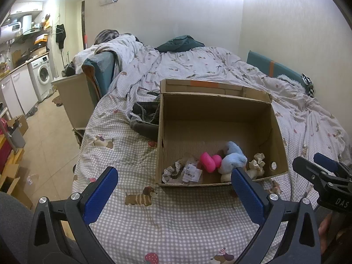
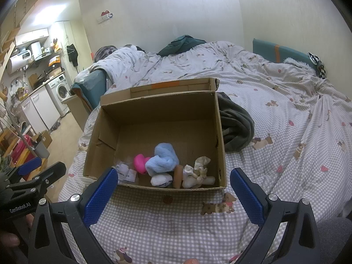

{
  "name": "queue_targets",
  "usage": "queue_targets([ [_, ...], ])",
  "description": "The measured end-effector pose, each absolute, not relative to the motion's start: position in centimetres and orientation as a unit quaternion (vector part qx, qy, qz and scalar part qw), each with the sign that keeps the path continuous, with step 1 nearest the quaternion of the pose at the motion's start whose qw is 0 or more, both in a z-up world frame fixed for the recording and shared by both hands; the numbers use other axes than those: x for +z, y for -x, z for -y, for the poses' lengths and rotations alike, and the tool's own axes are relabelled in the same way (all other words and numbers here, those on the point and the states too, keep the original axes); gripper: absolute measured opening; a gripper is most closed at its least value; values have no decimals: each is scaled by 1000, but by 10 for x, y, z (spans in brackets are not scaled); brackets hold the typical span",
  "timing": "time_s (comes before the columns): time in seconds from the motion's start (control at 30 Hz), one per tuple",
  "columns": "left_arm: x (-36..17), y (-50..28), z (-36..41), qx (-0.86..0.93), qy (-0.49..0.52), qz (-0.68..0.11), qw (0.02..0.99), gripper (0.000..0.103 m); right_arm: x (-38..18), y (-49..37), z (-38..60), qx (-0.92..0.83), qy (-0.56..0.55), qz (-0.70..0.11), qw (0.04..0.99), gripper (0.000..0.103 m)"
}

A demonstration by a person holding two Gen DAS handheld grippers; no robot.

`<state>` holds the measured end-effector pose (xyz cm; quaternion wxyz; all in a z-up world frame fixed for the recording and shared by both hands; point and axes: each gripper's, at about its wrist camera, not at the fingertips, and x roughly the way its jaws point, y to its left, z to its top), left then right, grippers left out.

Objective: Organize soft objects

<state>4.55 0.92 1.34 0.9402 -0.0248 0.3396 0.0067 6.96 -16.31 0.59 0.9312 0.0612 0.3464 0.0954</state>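
An open cardboard box (image 1: 272, 118) (image 2: 217, 132) stands on the checked bedsheet. Along its near wall lie a pink soft toy (image 1: 209, 161) (image 2: 139, 162), a light blue plush (image 1: 234, 156) (image 2: 164, 159), a cream knotted toy (image 1: 256, 165) (image 2: 197, 171), a lace-edged piece (image 1: 170, 171) and a tagged plastic bag (image 1: 192, 172) (image 2: 126, 172). A white-and-grey plush (image 2: 161, 180) and a brown ring (image 2: 178, 176) show in the right wrist view. My left gripper (image 1: 173, 187) is open in front of the box, holding nothing. My right gripper (image 2: 173, 187) is open too, just short of the box's near wall.
A dark grey garment (image 1: 145, 116) (image 2: 236, 125) lies crumpled on the bed beside the box. The bed (image 1: 198, 66) has a rumpled quilt and a teal headboard (image 2: 279, 52). Left of the bed is tiled floor (image 1: 46, 136) with a washing machine (image 1: 43, 73) and clutter.
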Motion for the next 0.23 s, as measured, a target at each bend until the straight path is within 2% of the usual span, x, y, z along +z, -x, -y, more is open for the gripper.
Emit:
queue_targets([
  [0.23,12,-45,-9,1,34,-342,939,102,6,-69,163,95,-61,-346,931,103],
])
